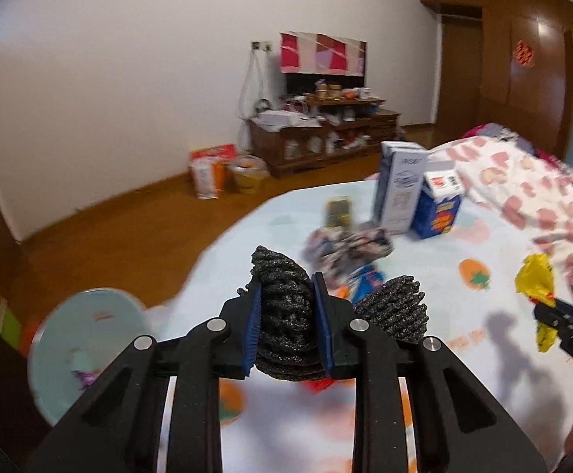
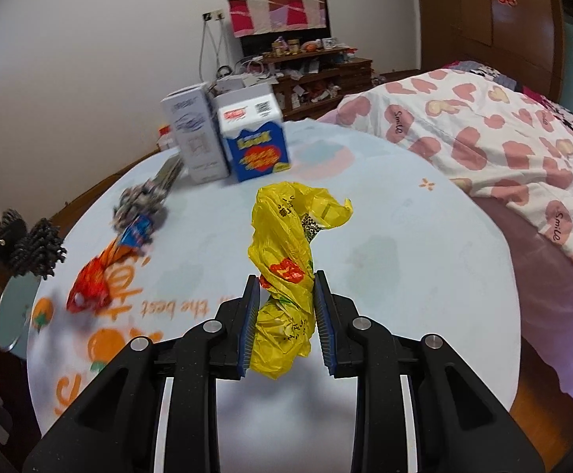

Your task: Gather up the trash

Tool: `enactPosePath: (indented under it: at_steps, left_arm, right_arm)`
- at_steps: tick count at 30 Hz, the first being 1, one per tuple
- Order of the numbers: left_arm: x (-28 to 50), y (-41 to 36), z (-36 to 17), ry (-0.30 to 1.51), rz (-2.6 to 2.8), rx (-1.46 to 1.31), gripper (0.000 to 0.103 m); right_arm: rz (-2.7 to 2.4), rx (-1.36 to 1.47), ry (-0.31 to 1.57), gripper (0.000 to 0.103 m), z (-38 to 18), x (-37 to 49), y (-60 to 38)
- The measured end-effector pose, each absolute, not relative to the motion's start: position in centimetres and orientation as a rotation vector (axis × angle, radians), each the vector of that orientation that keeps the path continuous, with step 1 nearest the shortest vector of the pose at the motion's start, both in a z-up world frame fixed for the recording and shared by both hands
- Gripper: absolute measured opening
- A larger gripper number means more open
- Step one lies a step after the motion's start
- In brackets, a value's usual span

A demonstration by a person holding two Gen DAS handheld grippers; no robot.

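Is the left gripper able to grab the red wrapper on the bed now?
Probably not yet: the left gripper is already shut on a black scrubby pad, so it has no free grip for the red wrapper.

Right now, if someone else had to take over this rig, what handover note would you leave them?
Left tool: shut on a black mesh scrubber, lifted off the bed.
Right tool: shut on a crumpled yellow plastic bag.
Bin: at the bed's left edge, below the left tool.
Done: two pieces picked up, neither dropped in yet.
Left on the sheet: red wrapper, blue wrapper, crumpled printed wrapper, blue carton, white carton.
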State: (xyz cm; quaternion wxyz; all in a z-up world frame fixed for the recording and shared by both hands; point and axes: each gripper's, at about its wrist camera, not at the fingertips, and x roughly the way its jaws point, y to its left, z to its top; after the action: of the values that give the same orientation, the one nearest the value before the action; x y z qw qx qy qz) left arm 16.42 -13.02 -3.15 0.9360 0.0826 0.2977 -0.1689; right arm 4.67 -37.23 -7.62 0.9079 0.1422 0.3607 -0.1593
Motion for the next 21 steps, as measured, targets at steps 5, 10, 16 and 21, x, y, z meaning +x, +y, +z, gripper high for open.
enactPosePath:
  at_steps: [5,10,16,21]
  left_arm:
    - [14.7,-10.3,-3.7,0.646,-0.298,0.168,0.025]
    - [13.6,-7.9,-4.3,0.670,-0.265,0.148,0.025]
    - [12.9,-5.9,-4.2,0.665,-0.214,0.145,0.025]
    - [12.5,-4.6,-3.8,0.646,-0.169,0.153,0.025]
  right_arm:
    - [-0.296,0.272,0.751,0.028,-7.5,4.0,-34.8]
    - [-0.249,0.248,0.749,0.028,-6.9,3.7,-32.1]
    - [-0.198,0.218,0.745,0.028,-6.3,4.0,-29.2]
    - [-0.160,0.196,0.743,0.028,-5.7,4.3,-27.1]
